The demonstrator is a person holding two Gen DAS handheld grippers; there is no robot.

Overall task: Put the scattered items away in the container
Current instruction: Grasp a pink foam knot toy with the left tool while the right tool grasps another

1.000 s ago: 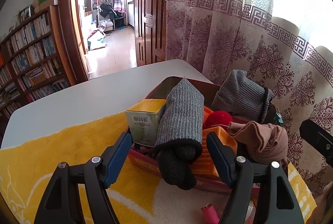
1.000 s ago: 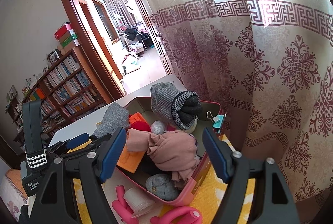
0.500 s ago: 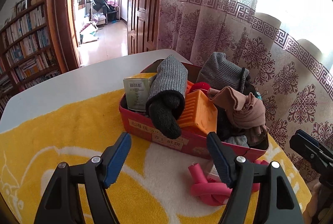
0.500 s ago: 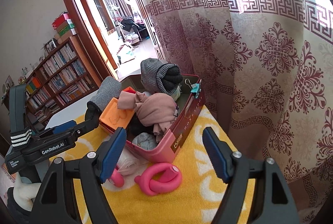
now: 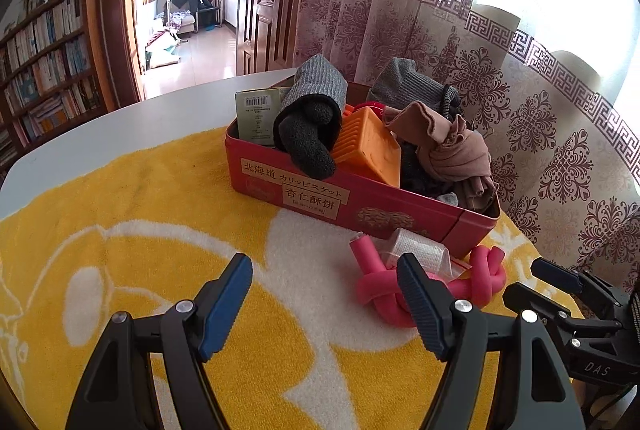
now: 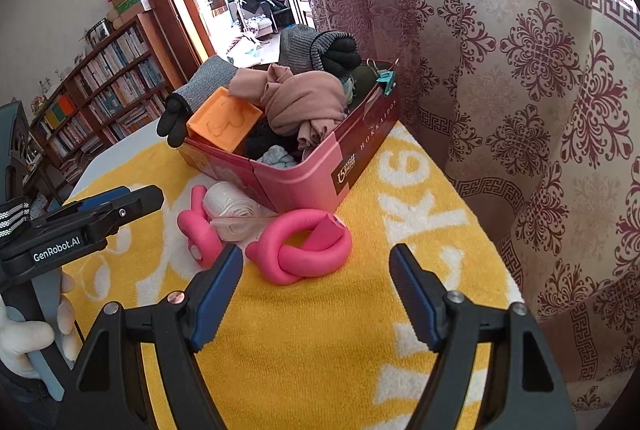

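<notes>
Nearest to me, my right gripper (image 6: pixel 316 288) stands wide apart with nothing between its fingers, poised above the yellow towel (image 6: pixel 320 350). My left gripper (image 5: pixel 326 304) is likewise spread and empty, low over the same towel.

Just past my right fingertips lies the knotted pink foam curler (image 6: pixel 304 250), on the towel in front of the tin. Beside it, toward my left gripper, sits a white gauze roll (image 6: pixel 230 210) in clear wrap, resting on a second pink curler (image 6: pixel 198 234). In the left view that roll (image 5: pixel 416 250) lies just beyond my right-hand pad. All three are outside the red tin (image 6: pixel 320 166), touching or nearly touching its front wall.

I judge the step in hand to be picking up one of these leftovers. To do it well, I would take the knotted curler with the right gripper, straddling the thick loop so both pads bite foam rather than towel, and close gently, since foam squashes and may spring out.

Beyond, the tin is heaped: an orange block (image 6: pixel 224 120), a tan cloth (image 6: pixel 300 98), grey socks (image 6: pixel 316 46). I should look for a low gap near the front corner, or the pile may shed things.
</notes>
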